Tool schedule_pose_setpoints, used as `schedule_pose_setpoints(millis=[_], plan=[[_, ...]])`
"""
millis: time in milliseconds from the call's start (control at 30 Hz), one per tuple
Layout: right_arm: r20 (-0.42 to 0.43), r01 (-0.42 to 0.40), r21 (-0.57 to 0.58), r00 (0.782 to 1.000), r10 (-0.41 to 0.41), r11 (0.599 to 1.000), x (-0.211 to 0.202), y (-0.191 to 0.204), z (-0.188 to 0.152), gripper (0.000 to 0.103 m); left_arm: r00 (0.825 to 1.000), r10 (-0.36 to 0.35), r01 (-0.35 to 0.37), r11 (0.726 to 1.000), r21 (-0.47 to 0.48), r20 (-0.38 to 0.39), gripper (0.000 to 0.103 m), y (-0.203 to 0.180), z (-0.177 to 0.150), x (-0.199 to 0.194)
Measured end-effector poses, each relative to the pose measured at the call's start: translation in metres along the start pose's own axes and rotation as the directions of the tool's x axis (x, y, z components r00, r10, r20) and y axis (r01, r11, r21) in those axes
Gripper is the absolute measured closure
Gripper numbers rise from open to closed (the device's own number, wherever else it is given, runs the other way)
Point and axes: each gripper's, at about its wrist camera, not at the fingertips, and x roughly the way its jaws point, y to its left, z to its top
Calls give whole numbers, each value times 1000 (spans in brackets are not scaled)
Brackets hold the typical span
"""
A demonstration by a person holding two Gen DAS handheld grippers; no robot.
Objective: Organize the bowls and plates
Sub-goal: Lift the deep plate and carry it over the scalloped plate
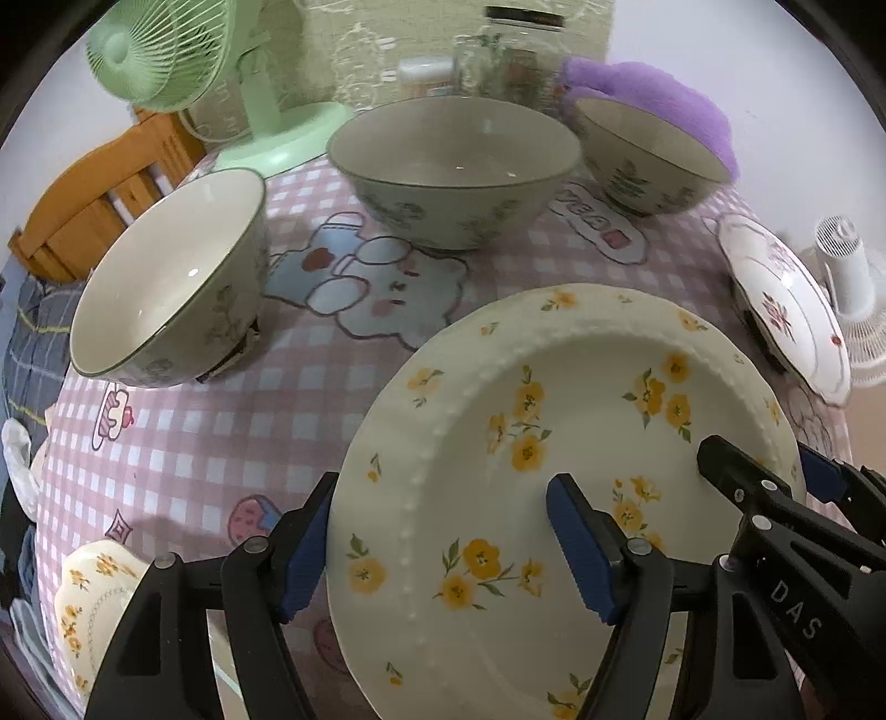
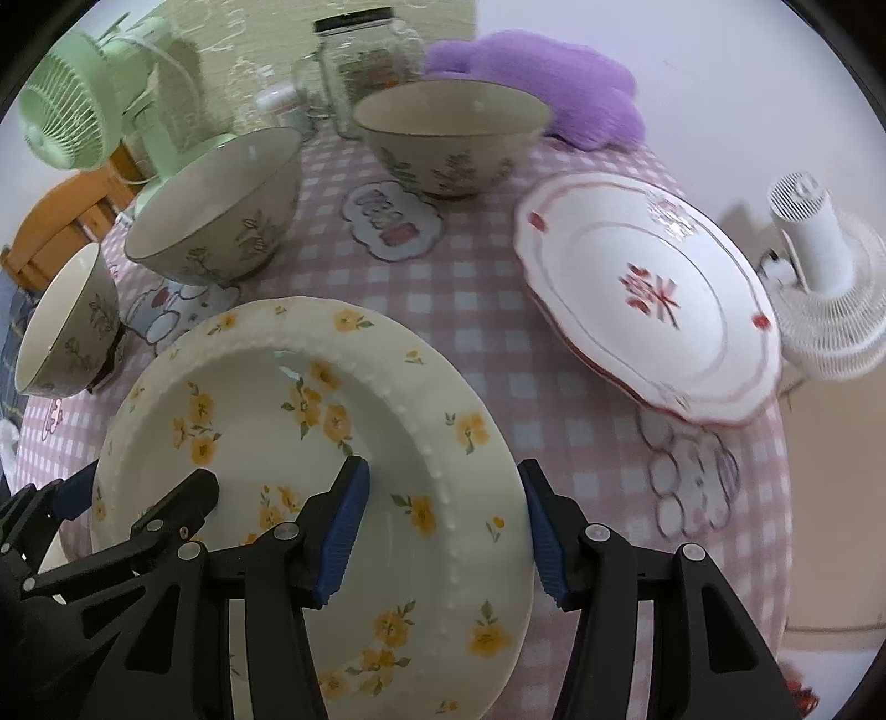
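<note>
A cream plate with yellow flowers lies near the table's front; it also shows in the right wrist view. My left gripper is open, its jaws straddling the plate's left rim. My right gripper is open, its jaws straddling the plate's right rim. Three leaf-patterned bowls stand behind: a left bowl, a large middle bowl and a right bowl. A white plate with red flowers sits at the right. A small yellow-flowered dish lies at the front left.
A green fan, glass jars and a purple plush stand along the back of the pink checked tablecloth. A white fan stands off the right edge. A wooden chair is at the left.
</note>
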Motion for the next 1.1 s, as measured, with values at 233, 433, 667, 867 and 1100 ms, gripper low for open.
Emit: schedule_pose_setpoints(millis=[233, 433, 667, 867, 1100], plan=[[11, 28, 7, 1000, -29, 1000, -21, -8, -9, 45, 1000, -22, 22, 1000, 14, 4, 29, -10, -9, -20], [-3, 44, 48, 999, -44, 998, -38, -13, -19, 45, 999, -34, 34, 998, 50, 4, 29, -14, -13, -35], [19, 53, 63, 998, -54, 997, -65, -8, -29, 45, 999, -45, 44, 998, 51, 26, 29, -5, -22, -61], [37, 52, 66, 998, -54, 996, -85, 6, -41, 45, 998, -46, 43, 997, 64, 49, 29, 10, -33, -77], [38, 57, 68, 998, -60, 996, -100, 32, -60, 45, 997, -53, 50, 996, 74, 49, 29, 35, -52, -91]])
